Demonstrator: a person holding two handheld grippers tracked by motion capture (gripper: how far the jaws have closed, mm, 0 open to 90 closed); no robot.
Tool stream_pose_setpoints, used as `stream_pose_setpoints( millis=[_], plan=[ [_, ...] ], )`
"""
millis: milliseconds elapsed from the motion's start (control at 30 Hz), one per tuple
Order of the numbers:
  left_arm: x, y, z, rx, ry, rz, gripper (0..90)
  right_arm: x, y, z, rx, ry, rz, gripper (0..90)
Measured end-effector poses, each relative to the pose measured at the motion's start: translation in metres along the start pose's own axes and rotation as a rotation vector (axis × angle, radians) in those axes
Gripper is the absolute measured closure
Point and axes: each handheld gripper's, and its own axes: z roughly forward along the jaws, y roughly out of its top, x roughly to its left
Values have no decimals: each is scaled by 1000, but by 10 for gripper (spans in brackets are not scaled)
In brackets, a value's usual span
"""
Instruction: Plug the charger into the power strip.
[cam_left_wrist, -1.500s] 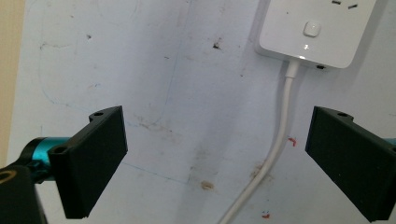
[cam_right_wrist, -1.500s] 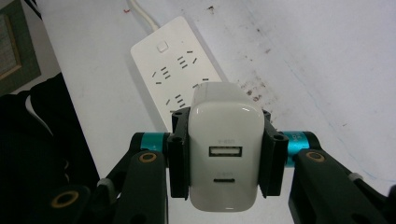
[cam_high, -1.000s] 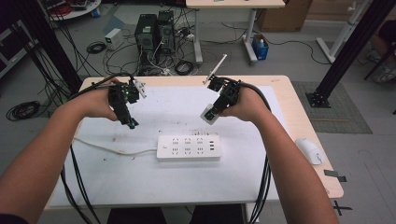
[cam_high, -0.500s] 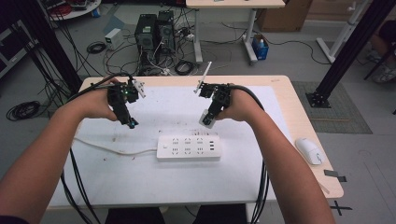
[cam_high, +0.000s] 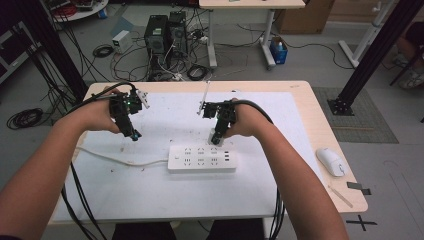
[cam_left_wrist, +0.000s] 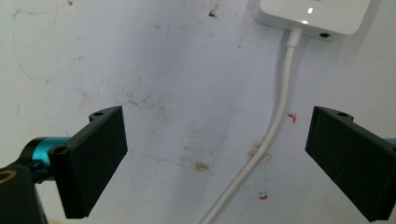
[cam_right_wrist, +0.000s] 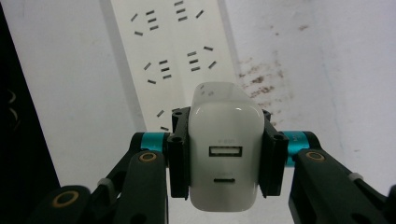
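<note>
Right gripper (cam_right_wrist: 224, 154) has come down and inward since a second ago, jaws clamped on white charger (cam_right_wrist: 224, 158); power strip (cam_right_wrist: 173, 60) now just beyond its tips, so plug-in looks imminent; left gripper (cam_left_wrist: 217, 154) hovers wide open, empty, strip's cable (cam_left_wrist: 275, 121) between its jaws.

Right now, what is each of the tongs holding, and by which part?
The right tongs clamp a white charger by its two side faces. The left tongs are open and hold nothing.
</note>
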Motion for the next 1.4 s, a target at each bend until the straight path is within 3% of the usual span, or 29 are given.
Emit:
stream_pose_setpoints(
  millis=[233,467,767,900,1100,1133,1167,1300,1400],
  plan=[
    [3,-9,4,3,-1,-26,56,2,3,17,45,-9,-37,623],
    [4,-12,8,23,-16,-26,56,2,3,27,60,-6,-62,624],
    [5,-14,11,23,-14,-37,56,5,4,30,79,-1,-105,624],
    [5,-13,12,25,-13,-39,56,11,6,32,94,-30,-156,625],
    [3,-11,14,31,-18,-31,56,16,11,36,113,-58,-171,628],
    [4,-10,15,34,-18,-26,56,18,11,40,138,-69,-177,628],
    [3,-10,15,30,-18,-32,56,21,13,45,142,-84,-216,628],
    [3,-8,16,35,-19,-24,56,21,13,44,152,-82,-200,629],
    [4,-8,17,30,-17,-27,56,26,14,45,159,-118,-229,630]
  ],
)
